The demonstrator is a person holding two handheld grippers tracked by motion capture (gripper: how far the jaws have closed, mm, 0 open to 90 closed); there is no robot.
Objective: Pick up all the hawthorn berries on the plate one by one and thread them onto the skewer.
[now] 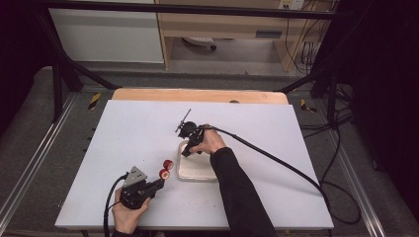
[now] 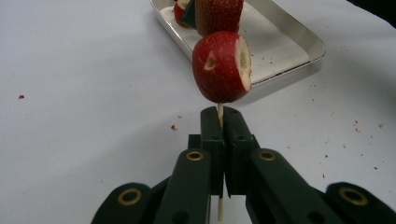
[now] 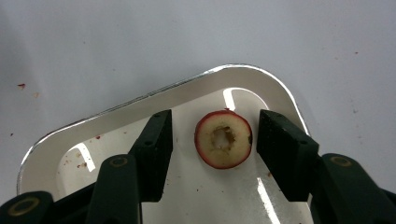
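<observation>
The hollowed red fruit piece (image 3: 223, 139) sits cut face up in a corner of the metal tray (image 3: 140, 105), between the jaws of the right tongs (image 3: 213, 141), which straddle it with gaps on both sides, not gripping. The left tongs (image 2: 219, 122) are clamped on a thin wooden skewer (image 2: 219, 113) with cored fruit (image 2: 222, 66) threaded on, just beside the tray. White worktop (image 1: 133, 133) flecked with red crumbs; grey floor, black frame and a wooden cabinet (image 1: 222, 22) behind.
</observation>
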